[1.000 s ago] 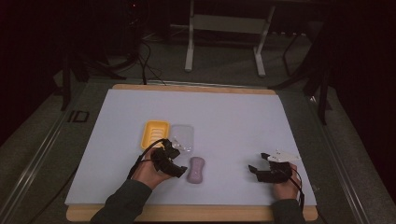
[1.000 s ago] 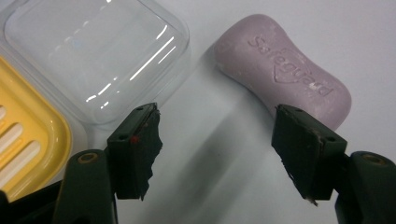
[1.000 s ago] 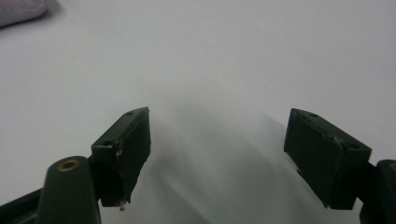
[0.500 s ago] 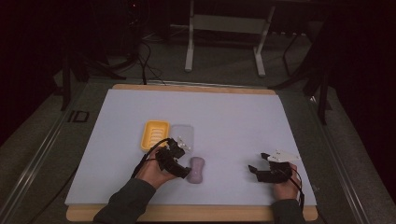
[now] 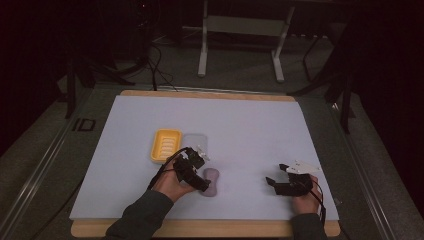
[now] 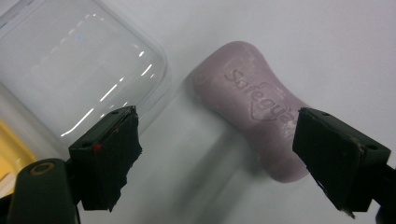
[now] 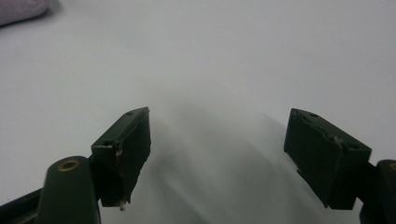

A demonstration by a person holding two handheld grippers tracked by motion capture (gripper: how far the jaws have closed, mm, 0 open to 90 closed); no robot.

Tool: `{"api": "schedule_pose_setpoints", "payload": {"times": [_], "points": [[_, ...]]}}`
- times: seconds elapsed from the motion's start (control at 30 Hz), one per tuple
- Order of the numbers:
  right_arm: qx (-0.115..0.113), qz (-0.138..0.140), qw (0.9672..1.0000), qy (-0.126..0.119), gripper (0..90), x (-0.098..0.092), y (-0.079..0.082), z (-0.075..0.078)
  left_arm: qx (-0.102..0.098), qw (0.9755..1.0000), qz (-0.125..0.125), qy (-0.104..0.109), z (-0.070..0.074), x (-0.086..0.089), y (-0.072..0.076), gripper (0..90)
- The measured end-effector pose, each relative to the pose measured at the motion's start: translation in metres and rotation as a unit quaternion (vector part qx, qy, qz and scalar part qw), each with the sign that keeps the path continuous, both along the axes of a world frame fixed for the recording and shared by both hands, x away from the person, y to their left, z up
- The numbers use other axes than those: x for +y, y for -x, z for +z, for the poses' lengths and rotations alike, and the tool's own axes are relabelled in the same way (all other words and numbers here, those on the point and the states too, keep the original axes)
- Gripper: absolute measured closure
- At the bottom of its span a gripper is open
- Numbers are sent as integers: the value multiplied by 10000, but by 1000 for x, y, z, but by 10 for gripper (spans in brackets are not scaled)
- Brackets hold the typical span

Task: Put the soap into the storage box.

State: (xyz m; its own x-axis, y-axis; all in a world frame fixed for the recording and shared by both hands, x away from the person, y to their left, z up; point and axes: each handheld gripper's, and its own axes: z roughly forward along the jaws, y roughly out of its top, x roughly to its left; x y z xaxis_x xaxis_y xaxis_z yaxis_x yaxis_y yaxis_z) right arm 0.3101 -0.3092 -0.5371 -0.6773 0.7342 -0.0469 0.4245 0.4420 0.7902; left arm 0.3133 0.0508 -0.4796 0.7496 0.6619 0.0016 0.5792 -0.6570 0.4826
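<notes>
Left gripper [image 6: 219, 154]: jaws have just been opening, now wide; purple Safeguard soap bar [image 6: 259, 121] lies flat on desk [image 5: 250, 125], partly between jaws, right pad at its near end, no squeeze visible. Against earlier high-view frames, bar sits in same spot, beside clear lid [image 6: 79, 70]; yellow soap dish [image 5: 165, 144] just beyond. Judgement: soap released or grasp being reset; not in dish yet. Right gripper [image 7: 217, 154] open, empty, over bare desk, well apart.

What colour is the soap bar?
The soap bar is pale purple, a lilac pink; the left gripper view shows it best.
</notes>
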Motion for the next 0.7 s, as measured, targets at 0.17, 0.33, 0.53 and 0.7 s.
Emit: {"api": "schedule_pose_setpoints", "payload": {"times": [0.17, 0.33, 0.53, 0.7], "points": [[-1, 8, 10000, 9, 225, 0, 0, 0, 32, 10000, 32, -29, -3, -8, -1, 146], [3, 13, 10000, 10, 225, 0, 0, 0, 31, 9999, 53, -106, -4, -15, -3, 116], [13, 12, 10000, 19, 225, 0, 0, 0, 22, 9997, 147, -200, -7, -26, -6, 63], [13, 16, 10000, 20, 225, 0, 0, 0, 32, 9993, 254, -283, -11, -34, -7, 27]]}}
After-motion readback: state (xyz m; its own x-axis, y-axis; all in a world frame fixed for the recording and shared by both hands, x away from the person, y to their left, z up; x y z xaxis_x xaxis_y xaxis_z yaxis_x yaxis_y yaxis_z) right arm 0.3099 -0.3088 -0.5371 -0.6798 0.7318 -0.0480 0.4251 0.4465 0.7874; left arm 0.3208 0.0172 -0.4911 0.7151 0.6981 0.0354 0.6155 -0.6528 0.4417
